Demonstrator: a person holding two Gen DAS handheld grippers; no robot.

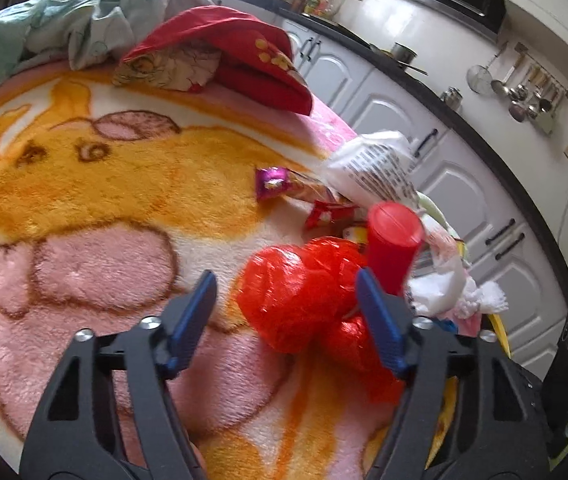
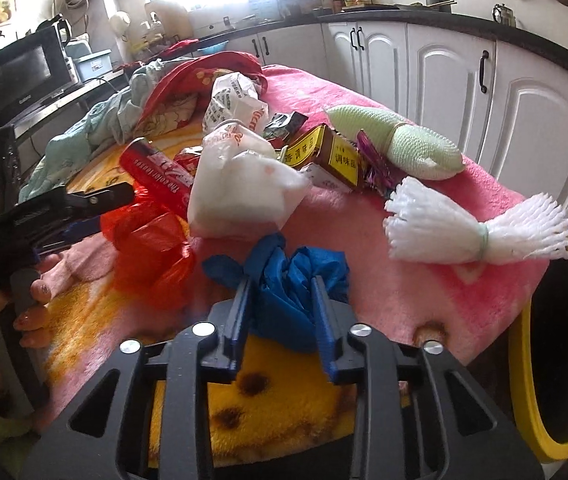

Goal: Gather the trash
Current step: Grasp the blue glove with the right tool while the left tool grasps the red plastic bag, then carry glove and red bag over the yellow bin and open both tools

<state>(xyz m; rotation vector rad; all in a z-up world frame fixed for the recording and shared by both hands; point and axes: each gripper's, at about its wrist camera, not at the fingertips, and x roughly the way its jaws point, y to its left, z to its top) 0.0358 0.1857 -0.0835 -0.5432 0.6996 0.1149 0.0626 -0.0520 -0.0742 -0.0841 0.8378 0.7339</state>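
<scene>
in the left wrist view, the left tool is seen with its blue fingers apart around a crumpled red plastic bag lying on the fleecy pink and orange blanket over the surface, only the right finger touching the bag, with a red cylindrical tube and a printed white wrapper just beyond. in the right wrist view, the right tool is seen clamped on a crumpled blue plastic bag on the blanket, a white plastic bag behind it, a white foam net sleeve to its right and a yellow-rimmed black bin at the blanket's edge.

R gripper clamped on blue bag, blanket below
</scene>
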